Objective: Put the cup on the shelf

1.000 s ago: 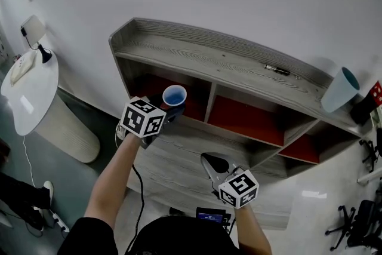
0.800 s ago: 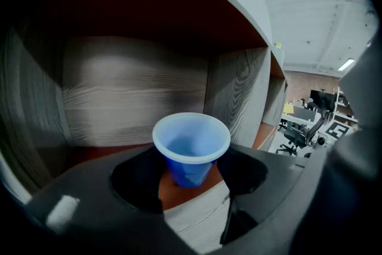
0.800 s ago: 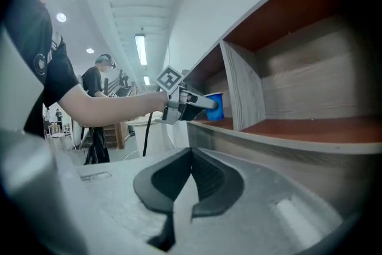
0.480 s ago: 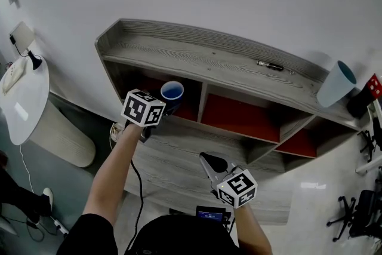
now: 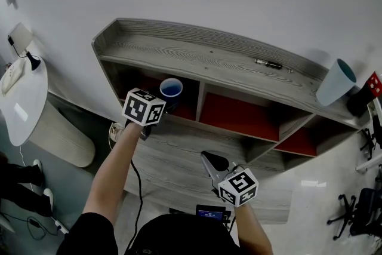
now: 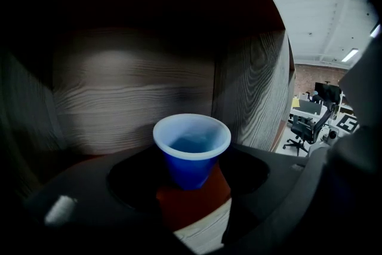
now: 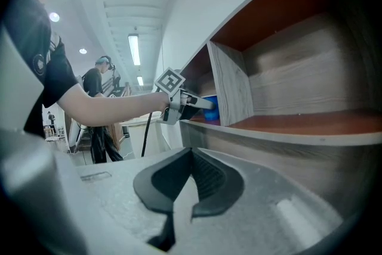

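A blue cup (image 5: 171,88) with a pale rim stands upright on the red floor of the left compartment of the grey wooden shelf (image 5: 209,60). My left gripper (image 5: 169,104) reaches into that compartment. Its jaws are opening and stand on either side of the cup (image 6: 191,149), with a dark gap showing at each side. In the left gripper view the gripper (image 6: 191,191) frames the cup from below. My right gripper (image 5: 212,165) hangs low in front of the shelf, shut and empty. From the right gripper view (image 7: 192,155) the cup (image 7: 210,109) shows behind a divider.
A pale teal cup (image 5: 335,82) and a thin dark pen-like object (image 5: 268,64) lie on the shelf top. Two more red-floored compartments lie to the right. A round white table (image 5: 24,98) stands at the left. A person (image 7: 98,77) stands far off in the room.
The left gripper and the blue cup have edged a little deeper into the left compartment. The right gripper has stayed where it was.
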A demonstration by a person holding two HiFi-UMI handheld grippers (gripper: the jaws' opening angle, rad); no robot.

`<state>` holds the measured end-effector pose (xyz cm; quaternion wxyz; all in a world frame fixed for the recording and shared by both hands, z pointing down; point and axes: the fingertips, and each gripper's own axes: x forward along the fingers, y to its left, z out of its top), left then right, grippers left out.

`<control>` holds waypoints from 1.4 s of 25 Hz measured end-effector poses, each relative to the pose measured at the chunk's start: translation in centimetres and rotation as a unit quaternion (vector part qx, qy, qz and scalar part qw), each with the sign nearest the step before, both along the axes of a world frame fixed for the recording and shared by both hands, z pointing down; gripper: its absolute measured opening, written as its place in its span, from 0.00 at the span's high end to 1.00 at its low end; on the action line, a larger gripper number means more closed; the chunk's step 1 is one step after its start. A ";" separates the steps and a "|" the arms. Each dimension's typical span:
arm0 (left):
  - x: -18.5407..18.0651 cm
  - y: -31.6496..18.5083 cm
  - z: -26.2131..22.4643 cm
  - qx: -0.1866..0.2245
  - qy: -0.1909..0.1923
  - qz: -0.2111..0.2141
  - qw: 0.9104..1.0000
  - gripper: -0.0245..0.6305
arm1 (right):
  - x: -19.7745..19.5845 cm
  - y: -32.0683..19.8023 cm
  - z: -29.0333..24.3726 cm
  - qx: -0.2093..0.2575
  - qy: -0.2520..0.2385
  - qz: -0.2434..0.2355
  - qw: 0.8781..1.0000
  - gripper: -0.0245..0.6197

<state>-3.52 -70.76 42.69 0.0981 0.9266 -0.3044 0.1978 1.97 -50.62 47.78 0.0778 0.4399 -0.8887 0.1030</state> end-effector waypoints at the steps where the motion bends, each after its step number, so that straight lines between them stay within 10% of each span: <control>1: 0.0 0.0 0.0 0.001 0.001 0.000 1.000 0.48 | 0.0 0.0 0.0 0.000 -0.001 0.000 1.000 0.97; 17: -1.5 1.4 -0.5 0.016 0.021 -0.011 1.000 0.32 | 0.1 -0.2 0.3 -0.003 -0.008 -0.010 1.000 0.97; 35: -6.3 6.4 -1.7 0.058 0.066 -0.068 0.994 0.56 | 1.2 0.2 0.8 -0.011 -0.010 -0.010 1.000 0.97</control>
